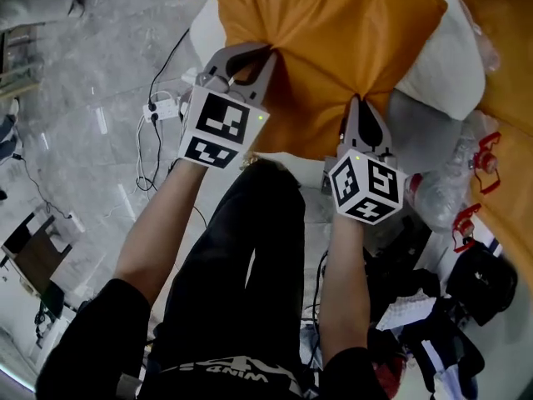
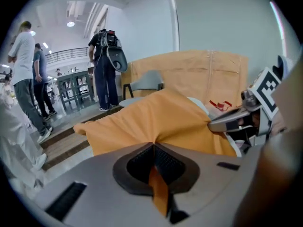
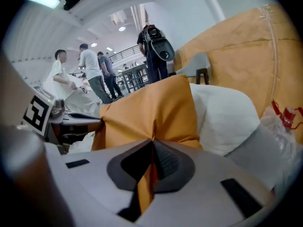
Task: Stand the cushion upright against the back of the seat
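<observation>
Cushion [image 1: 333,40] up in both claws, orange, near edge pinched at two spots. Your left claw [image 1: 252,63] is clamped tight on a fold of the fabric. The left gripper view shows the cloth squeezed flat betw. the pads [image 2: 170,164], a strip trailing down thru the gap. Right claw [image 1: 360,108], same story: nipped shut on the orange edge, nothing else in there.

So the grip line runs side to side betw. your hands, and the cushion's body stretches away from you, out over the white pillow [image 1: 450,73]. From the head view it looks more flat than upright.

Now the bit that matters. The tan-orange panel [image 3: 241,56] w/ the seam, which I take for the seat back, sits beyond the cushion and off to your right. That makes your right hand the nearer one, I reckon. Far edge points toward the back, held edge toward you.

My read: the held edge needs to come up and over so the far edge becomes the base, w/ the right claw leading in. Watch the pillow, it sits about where the cushion should land and could tip it fwd.
</observation>
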{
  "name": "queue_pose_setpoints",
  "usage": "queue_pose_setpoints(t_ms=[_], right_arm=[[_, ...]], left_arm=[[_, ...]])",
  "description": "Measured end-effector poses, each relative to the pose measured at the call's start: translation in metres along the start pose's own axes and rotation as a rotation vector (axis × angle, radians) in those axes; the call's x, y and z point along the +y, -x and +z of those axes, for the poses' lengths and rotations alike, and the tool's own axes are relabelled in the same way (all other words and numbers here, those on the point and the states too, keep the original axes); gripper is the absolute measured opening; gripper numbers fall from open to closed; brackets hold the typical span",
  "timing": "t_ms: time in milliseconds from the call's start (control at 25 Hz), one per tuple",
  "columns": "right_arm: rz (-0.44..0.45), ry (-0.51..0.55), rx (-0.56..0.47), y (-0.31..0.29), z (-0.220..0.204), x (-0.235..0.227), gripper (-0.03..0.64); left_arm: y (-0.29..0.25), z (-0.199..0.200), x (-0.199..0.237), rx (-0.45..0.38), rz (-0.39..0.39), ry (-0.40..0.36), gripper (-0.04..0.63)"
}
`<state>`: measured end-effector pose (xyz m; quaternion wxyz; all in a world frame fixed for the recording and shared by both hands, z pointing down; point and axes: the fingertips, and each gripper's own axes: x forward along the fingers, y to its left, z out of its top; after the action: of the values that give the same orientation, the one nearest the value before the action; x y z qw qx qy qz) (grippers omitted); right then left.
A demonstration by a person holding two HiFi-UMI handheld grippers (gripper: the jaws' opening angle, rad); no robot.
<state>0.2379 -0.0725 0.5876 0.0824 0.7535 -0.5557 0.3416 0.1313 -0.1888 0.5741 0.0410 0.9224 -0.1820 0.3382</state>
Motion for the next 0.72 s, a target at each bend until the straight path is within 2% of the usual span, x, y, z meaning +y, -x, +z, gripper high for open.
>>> queue_pose_setpoints(t_ms=[240, 480, 720], right_arm=[[-0.092, -0.081, -0.114, 0.026, 0.026, -0.049, 0.029], [-0.151, -0.103, -0.218, 0.041, 0.067, -0.085, 0.029], [-0.185, -0.075, -0.295, 0.043, 0.107, -0.106, 0.029]], left_arm=[[-0.037, 0.075, -0.032, -0.116, -0.072, -0.126, 0.011], [-0.06, 0.142, -0.05, -0.215, -0.131, -0.17, 0.011], [-0.08, 0.19, -0.051, -0.277, -0.144, -0.205, 0.011]])
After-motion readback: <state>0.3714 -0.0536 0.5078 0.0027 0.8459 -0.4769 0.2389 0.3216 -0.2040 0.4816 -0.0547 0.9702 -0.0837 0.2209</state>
